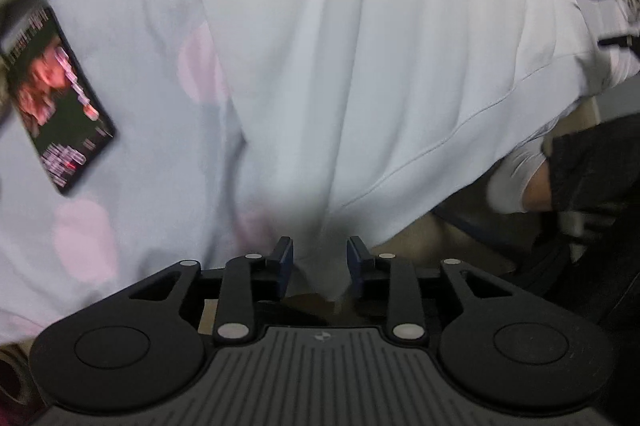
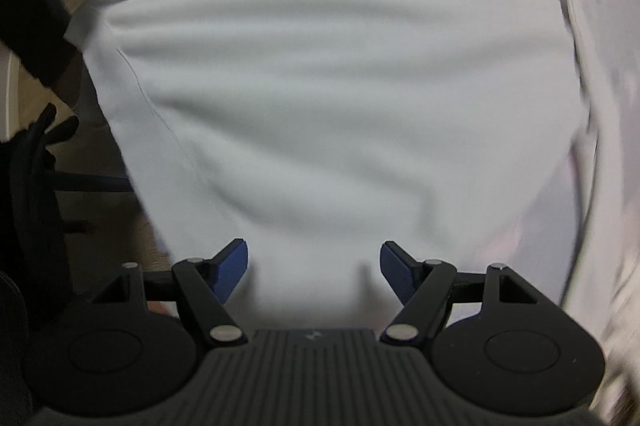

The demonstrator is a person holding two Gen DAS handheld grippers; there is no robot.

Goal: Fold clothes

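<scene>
Pale blue garment [image 1: 360,66] lies spread over a spotted sheet [image 1: 120,46] beside a phone [image 1: 56,98]. Left gripper [image 1: 320,262] seems, through blur, to pinch its near hem; right gripper [image 2: 314,266] hovers spread wide above the cloth.

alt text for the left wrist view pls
The left gripper grips a bunched fold of a pale garment that spreads across a light sheet with pink dots. A lit phone lies on the sheet at left; a gloved hand shows at right.
</scene>
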